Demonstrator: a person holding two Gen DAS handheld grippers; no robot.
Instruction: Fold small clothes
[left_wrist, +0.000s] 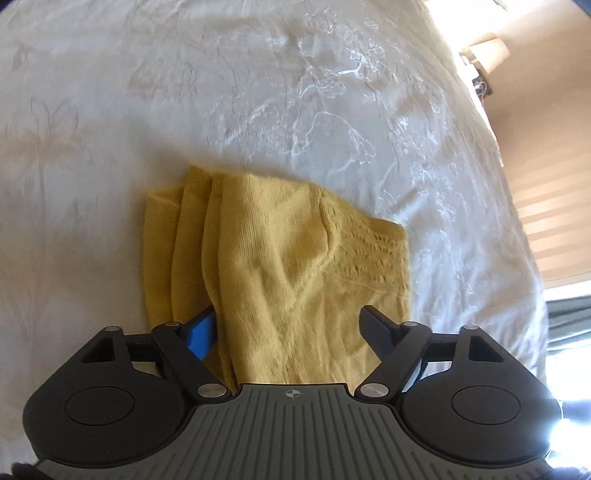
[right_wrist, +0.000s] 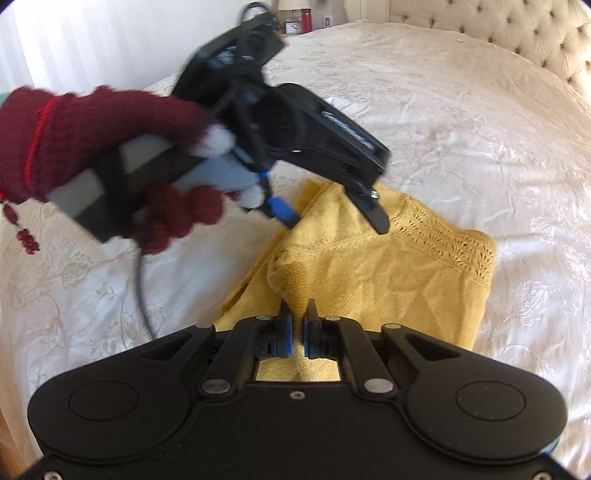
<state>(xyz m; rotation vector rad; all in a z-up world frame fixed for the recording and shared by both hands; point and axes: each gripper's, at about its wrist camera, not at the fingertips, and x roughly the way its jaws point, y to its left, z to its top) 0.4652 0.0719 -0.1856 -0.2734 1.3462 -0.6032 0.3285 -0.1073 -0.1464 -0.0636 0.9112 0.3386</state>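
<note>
I see the yellow knit (left_wrist: 280, 258) lying partly folded on the white bedspread (left_wrist: 184, 92), its layered edges stacked on the left in my left view and the open-knit band toward the right.

My left hand-held gripper (left_wrist: 291, 325) hangs over the near part of the knit with its jaws spread; the cloth lies between them, and one fold drapes over the blue pad of the left finger (left_wrist: 201, 332), but the pads do not press on it. From the right view, I see that same gripper (right_wrist: 336, 221) held by a hand in a dark red glove (right_wrist: 92, 147), its tips down at the garment's far edge.

My right hand-held gripper (right_wrist: 298, 317) is pressed together, pinching a raised ridge of the knit (right_wrist: 388, 273) at the near side. A tufted headboard (right_wrist: 517, 33) stands at the far end of the bed.
</note>
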